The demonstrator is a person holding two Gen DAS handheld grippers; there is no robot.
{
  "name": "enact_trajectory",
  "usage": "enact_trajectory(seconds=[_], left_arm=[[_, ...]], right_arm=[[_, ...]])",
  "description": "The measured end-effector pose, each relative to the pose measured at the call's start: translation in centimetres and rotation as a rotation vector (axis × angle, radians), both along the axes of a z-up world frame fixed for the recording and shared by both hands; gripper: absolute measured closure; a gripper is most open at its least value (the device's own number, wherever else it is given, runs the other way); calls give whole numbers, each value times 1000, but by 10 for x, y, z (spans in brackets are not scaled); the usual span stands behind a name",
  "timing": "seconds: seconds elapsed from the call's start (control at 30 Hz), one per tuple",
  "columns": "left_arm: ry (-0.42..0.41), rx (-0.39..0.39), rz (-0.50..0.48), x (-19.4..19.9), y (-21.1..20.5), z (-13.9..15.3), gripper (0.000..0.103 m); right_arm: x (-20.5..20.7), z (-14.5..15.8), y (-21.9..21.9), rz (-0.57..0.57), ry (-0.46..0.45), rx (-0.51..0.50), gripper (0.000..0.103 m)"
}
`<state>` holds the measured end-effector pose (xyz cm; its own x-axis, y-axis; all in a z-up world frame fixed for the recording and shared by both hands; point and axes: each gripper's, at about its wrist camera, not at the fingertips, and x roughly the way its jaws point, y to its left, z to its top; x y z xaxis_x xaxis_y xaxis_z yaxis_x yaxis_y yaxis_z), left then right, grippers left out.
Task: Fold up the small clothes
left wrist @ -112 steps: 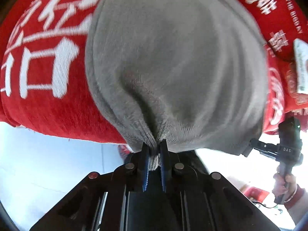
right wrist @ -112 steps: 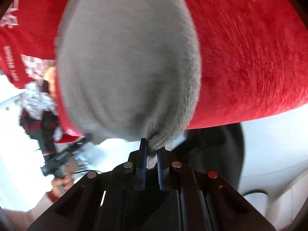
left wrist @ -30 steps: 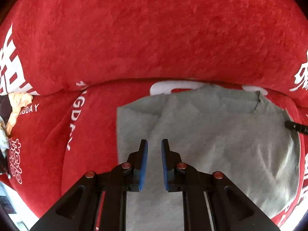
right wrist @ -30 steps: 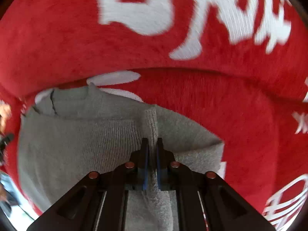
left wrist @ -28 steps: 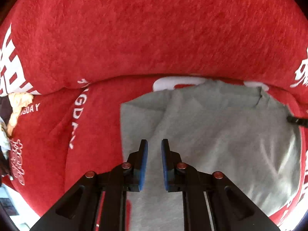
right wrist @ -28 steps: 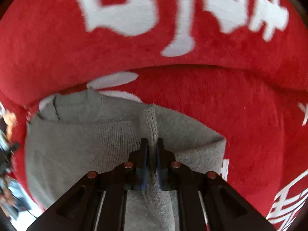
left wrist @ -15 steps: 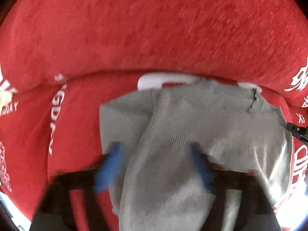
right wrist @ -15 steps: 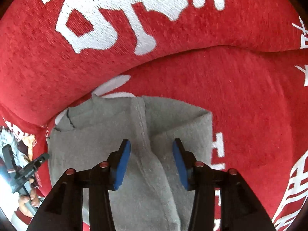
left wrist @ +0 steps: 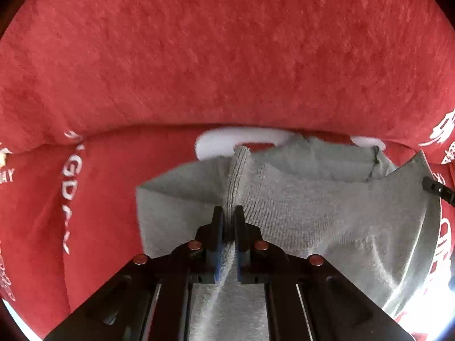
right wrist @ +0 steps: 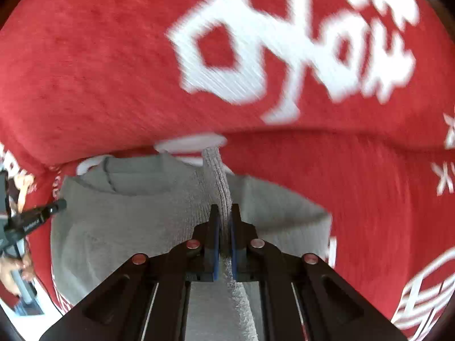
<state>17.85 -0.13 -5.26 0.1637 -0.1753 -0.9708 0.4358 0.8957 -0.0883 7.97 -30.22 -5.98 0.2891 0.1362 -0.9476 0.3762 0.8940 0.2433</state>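
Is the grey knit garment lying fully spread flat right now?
No. Grey knit garment is partly folded: a ribbed edge is pinched up in each gripper, overlapping lower layers.

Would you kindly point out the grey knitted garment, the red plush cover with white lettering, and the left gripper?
grey knitted garment [left wrist: 327, 207]: left wrist view, flat middle of the knit.
red plush cover with white lettering [right wrist: 85, 71]: right wrist view, bare red pile.
left gripper [left wrist: 227, 213]: left wrist view, between fingertips, pinching the ribbed fold.
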Motion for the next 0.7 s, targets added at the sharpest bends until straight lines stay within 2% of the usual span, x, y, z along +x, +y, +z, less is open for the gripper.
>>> enact_trajectory(seconds=[0.13, 0.2, 0.23, 0.3, 0.37, 0.43, 0.5, 0.57, 0.63, 0.7], left_arm=[[-30, 62, 43, 2, -2, -14, 95], [-37, 67, 78, 2, 1, -17, 94], [-33, 63, 84, 2, 2, -17, 94], [-48, 79, 81, 0, 4, -12, 94], [-79, 111, 71, -3, 4, -2, 94], [-71, 73, 71, -7, 10, 11, 94], [-28, 10, 72, -15, 16, 19, 94], [27, -36, 53, -22, 16, 18, 94], [47, -32, 21, -36, 10, 7, 94], [63, 25, 8, -45, 6, -15, 94]], right_arm=[[14, -27, -8, -33, 46, 5, 97], [12, -46, -11, -55, 111, 21, 97], [10, -51, -15, -83, 109, 37, 96], [7, -49, -21, -116, 112, 55, 77], [2, -43, -26, -129, 142, 52, 73], [-7, -27, -28, -123, 109, 57, 73], [-19, -11, -28, -120, 61, 85, 75], [-33, 0, -23, -114, 20, 154, 84], [-39, -1, -10, -90, 11, 214, 85], [-42, -15, 3, -66, 47, 201, 85]])
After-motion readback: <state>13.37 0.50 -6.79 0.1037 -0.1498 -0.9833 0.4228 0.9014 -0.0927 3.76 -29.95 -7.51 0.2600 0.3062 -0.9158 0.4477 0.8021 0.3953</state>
